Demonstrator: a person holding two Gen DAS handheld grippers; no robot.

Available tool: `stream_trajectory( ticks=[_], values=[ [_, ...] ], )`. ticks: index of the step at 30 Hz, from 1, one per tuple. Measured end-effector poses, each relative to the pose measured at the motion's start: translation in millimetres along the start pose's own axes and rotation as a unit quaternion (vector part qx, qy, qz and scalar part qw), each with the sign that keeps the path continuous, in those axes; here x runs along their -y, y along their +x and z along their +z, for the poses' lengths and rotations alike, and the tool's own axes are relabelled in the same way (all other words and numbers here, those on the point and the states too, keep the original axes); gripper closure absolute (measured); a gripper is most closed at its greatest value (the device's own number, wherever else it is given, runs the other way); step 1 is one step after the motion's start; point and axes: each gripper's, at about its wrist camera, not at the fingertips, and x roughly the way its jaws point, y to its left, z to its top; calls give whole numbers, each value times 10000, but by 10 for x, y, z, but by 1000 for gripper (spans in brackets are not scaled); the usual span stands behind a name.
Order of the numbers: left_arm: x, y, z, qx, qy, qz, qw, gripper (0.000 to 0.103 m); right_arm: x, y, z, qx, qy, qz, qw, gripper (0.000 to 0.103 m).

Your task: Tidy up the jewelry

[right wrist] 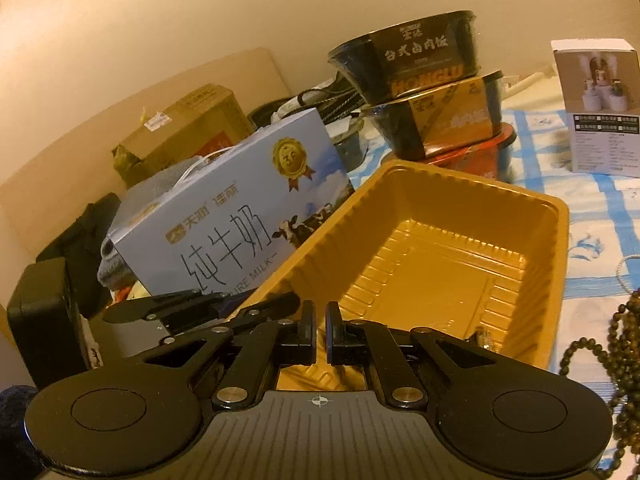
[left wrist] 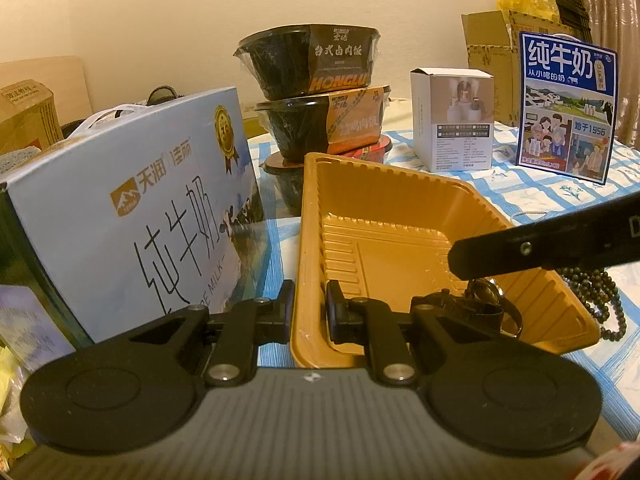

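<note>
Jewelry sits partly inside the golden plastic tray (left wrist: 400, 216), where a watch (left wrist: 486, 300) with a dark strap lies in the near right corner, just right of the left tongs (left wrist: 310, 308). Those left tongs are closed on the tray's near left rim, one finger outside the wall and one inside. The right tongs (right wrist: 320, 330) hover over the tray's near edge with their fingers almost together, only a thin gap between them, and nothing visible in it; in the left view, one black finger of them reaches in from the right, its tip above the watch. Right of both tongs, outside the tray, a string of dark beads (right wrist: 618, 344) lies coiled on the blue-checked tabletop (left wrist: 560, 196), and beyond it a thin silvery bracelet (right wrist: 626, 272). Left of the tray stands a pale blue milk carton (left wrist: 132, 208). Farther back, three stacked meal bowls (left wrist: 316, 92) rise behind the tray, with a white box (left wrist: 452, 120) and a blue milk card (left wrist: 568, 104) to their right.
</note>
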Motion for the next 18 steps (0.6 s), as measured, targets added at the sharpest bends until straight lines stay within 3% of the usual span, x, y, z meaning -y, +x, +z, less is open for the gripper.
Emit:
stream_trajectory(
  ticks=[6, 14, 18],
  values=[
    [-2, -2, -1, -5, -20, 0, 10000, 89, 61, -279, -50, 291, -33, -309, 9991, 73],
    [-11, -1, -7, -8, -16, 9, 10000, 89, 562, -905, -379, 396, 253, -1508, 9874, 70],
    [-12, -2, -12, 1, 1, 10, 10000, 88, 939, -1176, -539, 392, 798, -2194, 9716, 70]
  ],
)
